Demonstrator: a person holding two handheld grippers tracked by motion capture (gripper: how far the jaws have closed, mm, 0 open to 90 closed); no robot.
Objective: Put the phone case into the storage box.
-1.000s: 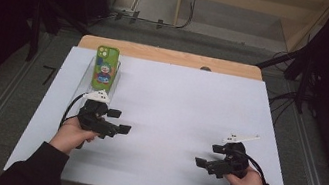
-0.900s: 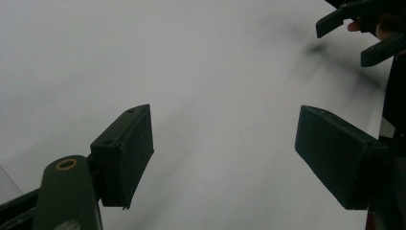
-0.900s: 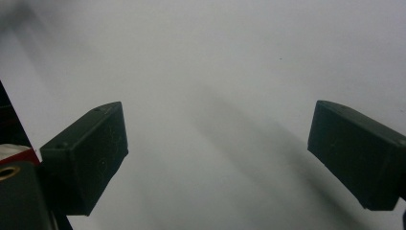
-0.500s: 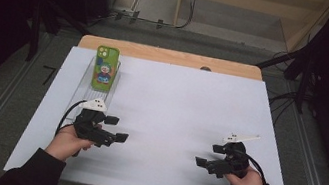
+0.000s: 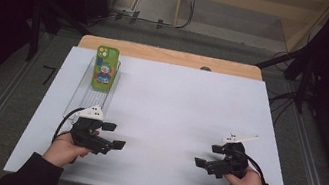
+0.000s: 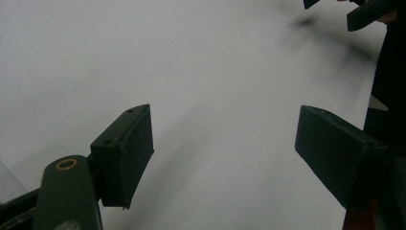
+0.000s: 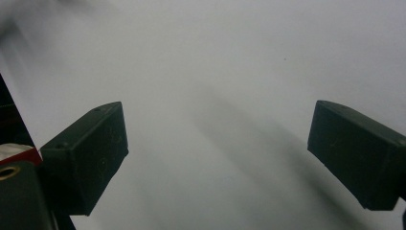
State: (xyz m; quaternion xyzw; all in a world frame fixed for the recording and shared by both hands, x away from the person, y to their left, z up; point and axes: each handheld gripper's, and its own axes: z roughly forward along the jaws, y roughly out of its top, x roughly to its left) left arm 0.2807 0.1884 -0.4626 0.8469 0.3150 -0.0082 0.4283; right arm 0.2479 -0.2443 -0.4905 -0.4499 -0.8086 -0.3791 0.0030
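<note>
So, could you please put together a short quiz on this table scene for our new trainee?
1. True or false: the left gripper holds the green phone case.
2. Which is nearer the far wooden edge of the table: A) the green phone case, B) the right gripper, C) the left gripper?
3. What lies under the green phone case?

Key:
1. False. Both grippers have open jaws with only the white tabletop between them; the case lies apart, farther up the table.
2. A.
3. A clear tray that extends from the case toward the left gripper.
</note>
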